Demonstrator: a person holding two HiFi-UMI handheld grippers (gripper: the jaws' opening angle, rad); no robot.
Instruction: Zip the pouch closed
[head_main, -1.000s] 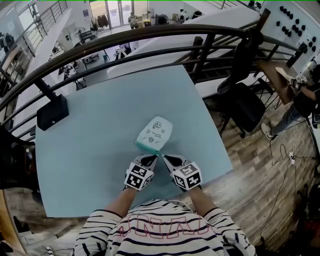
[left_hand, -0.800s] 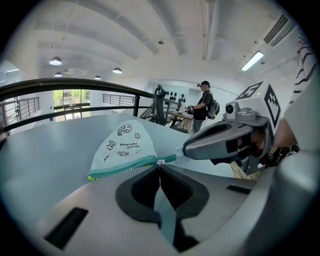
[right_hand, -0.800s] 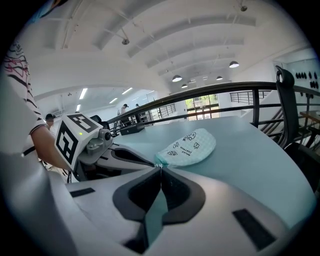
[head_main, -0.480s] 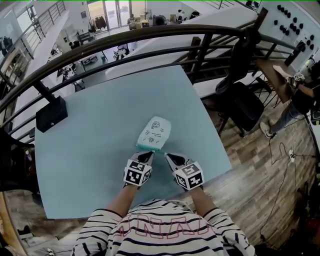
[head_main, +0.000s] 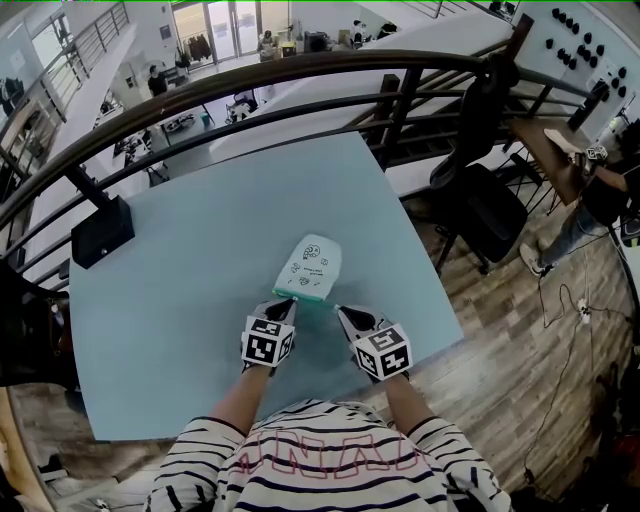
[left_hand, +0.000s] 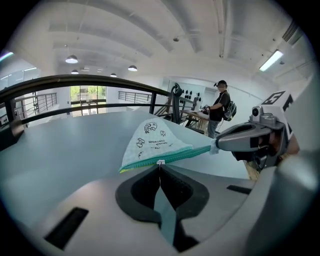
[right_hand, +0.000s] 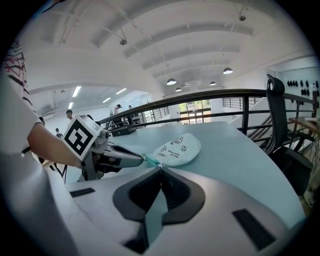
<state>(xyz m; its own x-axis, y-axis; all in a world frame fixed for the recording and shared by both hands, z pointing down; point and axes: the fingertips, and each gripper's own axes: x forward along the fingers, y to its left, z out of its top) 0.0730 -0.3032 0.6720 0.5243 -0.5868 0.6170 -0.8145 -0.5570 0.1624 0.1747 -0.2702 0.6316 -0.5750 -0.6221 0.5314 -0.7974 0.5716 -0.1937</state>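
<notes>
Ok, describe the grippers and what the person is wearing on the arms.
The left gripper and right gripper match: pale grey bodies, black-lined jaws tapering to a point, each topped by a white cube with black square markers. No cables show. The sleeves are black-and-white striped.

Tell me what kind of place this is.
Probably a mezzanine in an open workshop or lab: a dark railing runs behind the table, desks stand on a floor below, and a wall panel carries hung items.
</notes>
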